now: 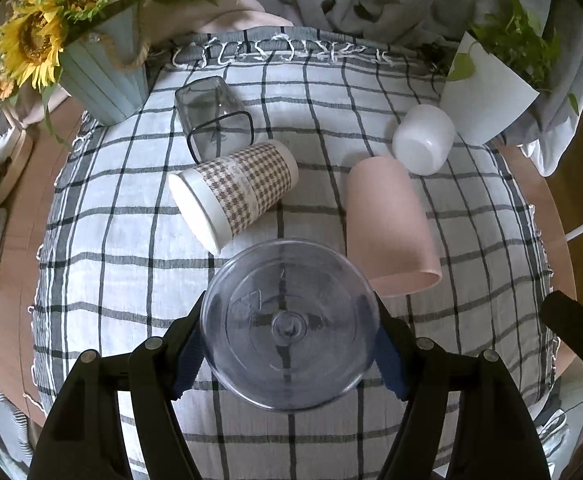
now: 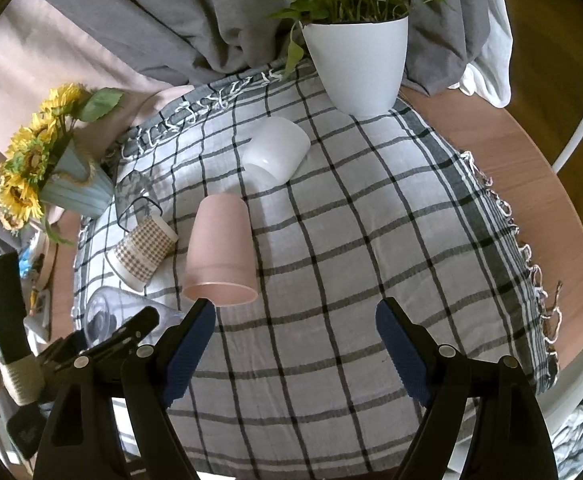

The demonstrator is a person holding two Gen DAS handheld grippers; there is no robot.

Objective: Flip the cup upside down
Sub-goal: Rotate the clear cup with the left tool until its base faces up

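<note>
My left gripper [image 1: 290, 350] is shut on a clear plastic cup [image 1: 290, 324], its round base facing the camera, held above the checked cloth [image 1: 131, 280]. The same cup shows at the lower left of the right wrist view [image 2: 103, 314], in the left gripper's fingers. My right gripper [image 2: 295, 320] is open and empty over the cloth, its left finger just below the rim of a pink cup [image 2: 221, 252]. The pink cup [image 1: 389, 224] lies on its side right of the clear cup.
A houndstooth paper cup [image 1: 233, 194], a clear square cup [image 1: 211, 116] and a white cup [image 1: 423, 138] lie on their sides on the cloth. A sunflower vase [image 1: 103, 80] stands back left, a white plant pot [image 2: 357, 64] back right. Wooden table edge [image 2: 531, 168] lies right.
</note>
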